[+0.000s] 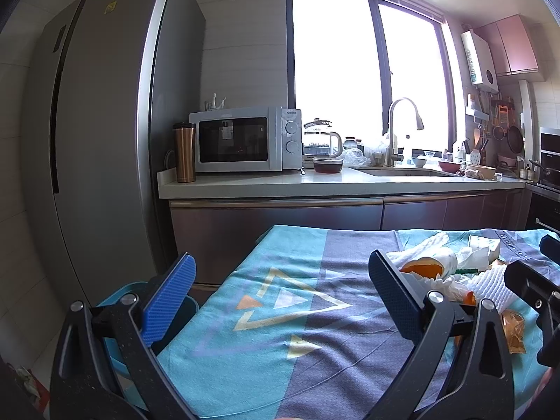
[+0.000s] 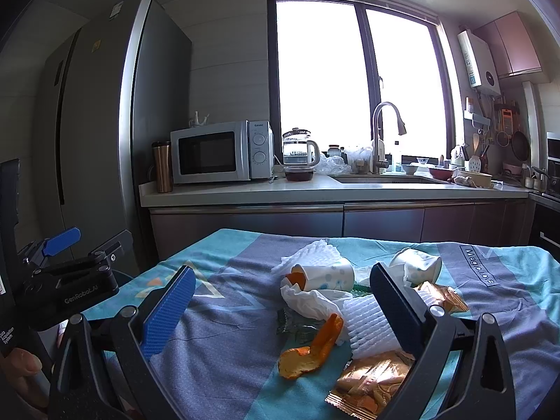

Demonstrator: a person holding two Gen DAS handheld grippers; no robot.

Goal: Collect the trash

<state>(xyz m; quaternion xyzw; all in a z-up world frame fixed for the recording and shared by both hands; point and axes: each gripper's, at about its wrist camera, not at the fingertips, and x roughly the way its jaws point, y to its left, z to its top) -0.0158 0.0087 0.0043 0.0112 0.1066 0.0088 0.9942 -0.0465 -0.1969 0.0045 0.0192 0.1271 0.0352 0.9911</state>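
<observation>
Both grippers' jaws wide open, nothing held.

Right gripper (image 2: 280, 301): hovering low over the trash pile on the cloth-covered tabletop (image 2: 224, 343). Between the jaws: orange peel (image 2: 308, 350) lying flat on the cloth, crumpled white tissue (image 2: 308, 301) just behind it, white foam net (image 2: 371, 325) against the inner side of the right jaw. Gold snack wrapper (image 2: 371, 381) at the base of the right jaw, partly under it. A paper cup (image 2: 329, 273) lies on its side past the fingertips, with peel in its mouth. A second paper cup (image 2: 420, 266), also tipped, and another gold wrapper (image 2: 441, 297) sit outside the right jaw. No jaw-to-trash contact that I can confirm.

Left gripper (image 1: 281, 280): over the bare left part of the cloth (image 1: 280, 315), only fabric between the jaws. The trash pile is entirely outside its right jaw, to the right: tipped cup (image 1: 444, 262), foam net (image 1: 490, 287). A teal bin or chair edge (image 1: 133, 290) shows below its left jaw; can't tell which.
</observation>
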